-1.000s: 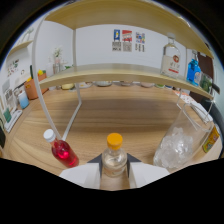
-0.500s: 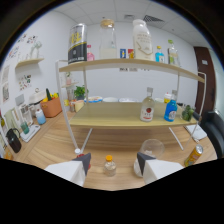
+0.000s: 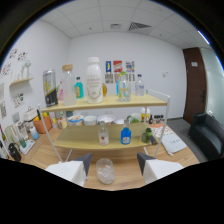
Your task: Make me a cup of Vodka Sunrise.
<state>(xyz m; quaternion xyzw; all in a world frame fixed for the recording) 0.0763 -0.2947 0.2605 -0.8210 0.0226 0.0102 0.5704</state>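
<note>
My gripper (image 3: 114, 161) is open and raised well back from a wooden shelf rack (image 3: 107, 105). A clear glass with ice (image 3: 105, 170) stands on the wooden table (image 3: 127, 175), just ahead of the fingers and in line with the gap between them, untouched. The rack's top shelf carries a tall white bottle (image 3: 93, 80), a clear bottle with an orange cap (image 3: 67, 85), a small blue bottle (image 3: 79, 88), a dark can (image 3: 49, 87) and clear bottles (image 3: 124, 86). On the low shelf stand a small clear bottle with a red label (image 3: 103, 135) and a blue bottle (image 3: 126, 135).
Bowls (image 3: 90, 120) line the middle shelf. An orange pot (image 3: 42, 123) and small items stand to the left of the rack. A dark couch (image 3: 207, 132) and a brown door (image 3: 193, 80) are to the right. Posters (image 3: 117, 66) hang on the far wall.
The gripper has pulled back and risen from the table. The orange-capped bottle that stood between the fingers is out of view; the ice glass now sits ahead of the gap.
</note>
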